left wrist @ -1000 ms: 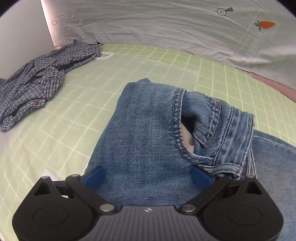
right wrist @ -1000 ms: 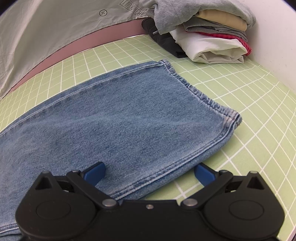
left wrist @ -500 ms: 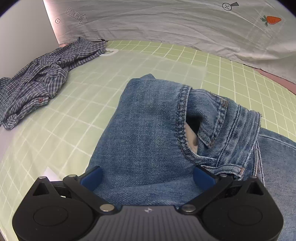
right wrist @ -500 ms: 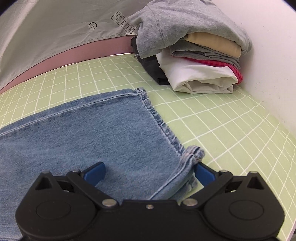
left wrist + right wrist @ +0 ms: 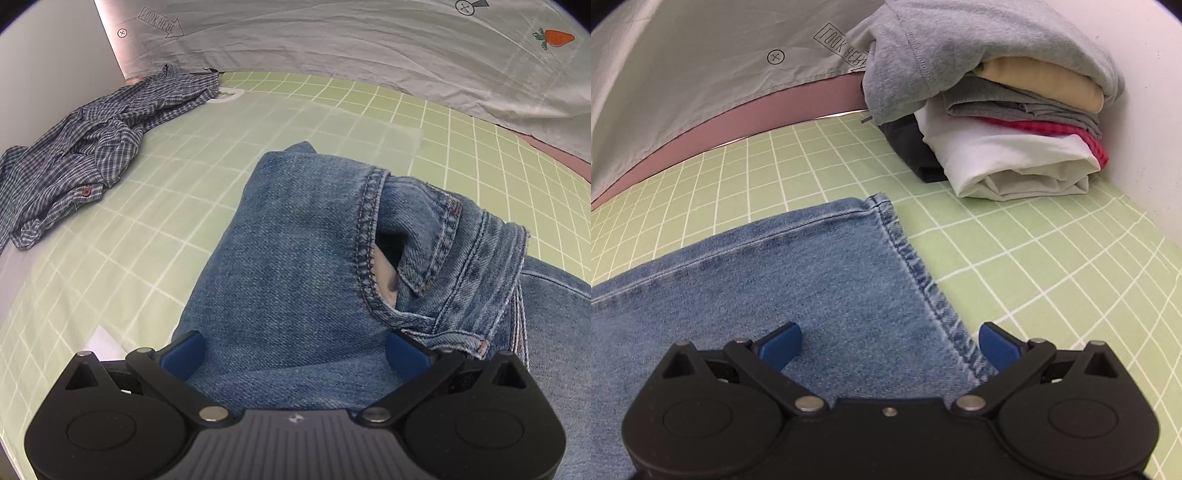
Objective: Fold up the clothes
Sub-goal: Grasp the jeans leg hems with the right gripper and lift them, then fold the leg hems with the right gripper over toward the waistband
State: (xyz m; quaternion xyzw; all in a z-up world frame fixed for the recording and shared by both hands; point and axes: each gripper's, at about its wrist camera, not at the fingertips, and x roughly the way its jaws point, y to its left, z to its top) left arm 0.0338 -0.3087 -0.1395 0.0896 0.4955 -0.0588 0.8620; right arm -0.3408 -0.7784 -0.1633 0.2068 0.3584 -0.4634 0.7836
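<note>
Jeans (image 5: pixel 295 266) spread flat on a green grid mat (image 5: pixel 110 229).
Left gripper (image 5: pixel 295 352) gapes wide over the waistband end; right gripper (image 5: pixel 890 341) gapes wide over the leg hem.

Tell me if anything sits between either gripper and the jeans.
Nothing visible does. The left gripper has its open fingers astride the waist end of the jeans; the right gripper straddles the leg hem, also open.

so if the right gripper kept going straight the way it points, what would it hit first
Most likely the jeans: the right gripper is open over the leg hem, with denim directly between its fingers. Past the hem comes bare green mat, then the folded pile at the wall. Height above the denim is unclear.
</note>
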